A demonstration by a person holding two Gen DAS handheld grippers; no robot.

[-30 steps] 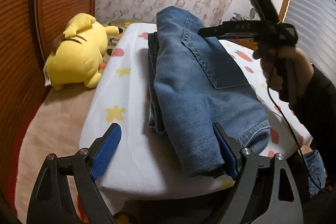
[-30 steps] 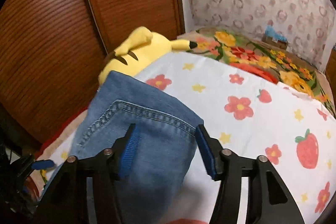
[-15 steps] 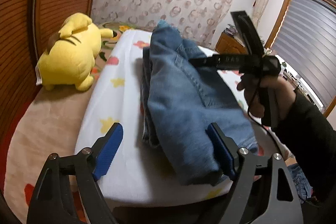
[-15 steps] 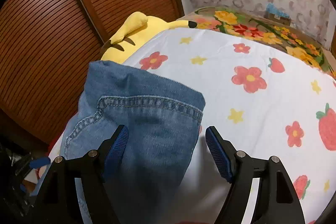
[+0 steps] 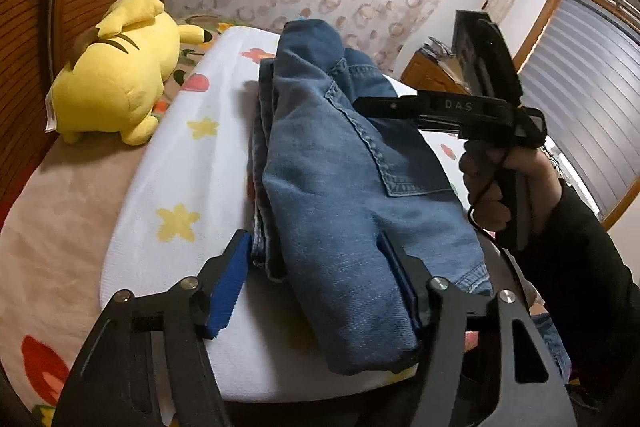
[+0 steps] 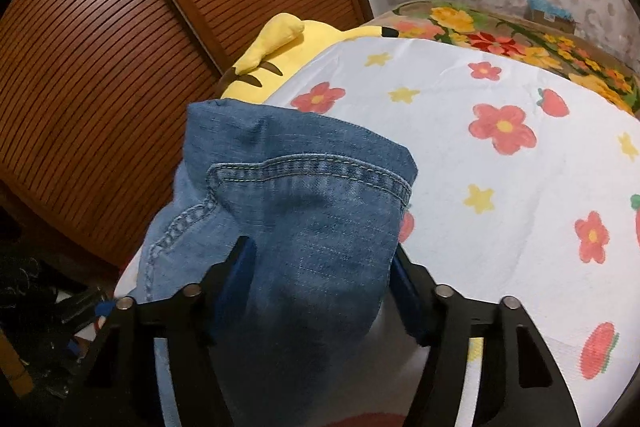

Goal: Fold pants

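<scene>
Folded blue jeans (image 5: 340,179) lie lengthwise on a white blanket (image 5: 180,167) printed with flowers and stars. My left gripper (image 5: 312,239) straddles their near end and its jaws are closing. The right pad is sunk against the fold, and the left pad only meets the stack's edge at its tip. At the far end, my right gripper (image 6: 320,245) straddles the pocket end of the jeans (image 6: 304,195), and its jaws are closing too. Denim fills the gap between them, and white blanket still shows beside the right pad. A hand (image 5: 492,187) in a dark sleeve holds that gripper.
A yellow plush toy (image 5: 116,79) lies left of the jeans near slatted wooden doors (image 6: 120,47). A floral bedspread (image 6: 520,47) shows beyond the blanket (image 6: 480,227). A wooden dresser (image 5: 432,75) and window blinds (image 5: 580,87) stand to the right.
Both pairs of jaws have narrowed around the jeans. The right gripper widened briefly, then sank lower over the pocket end. The left gripper stayed at the near end and rolled slightly.
</scene>
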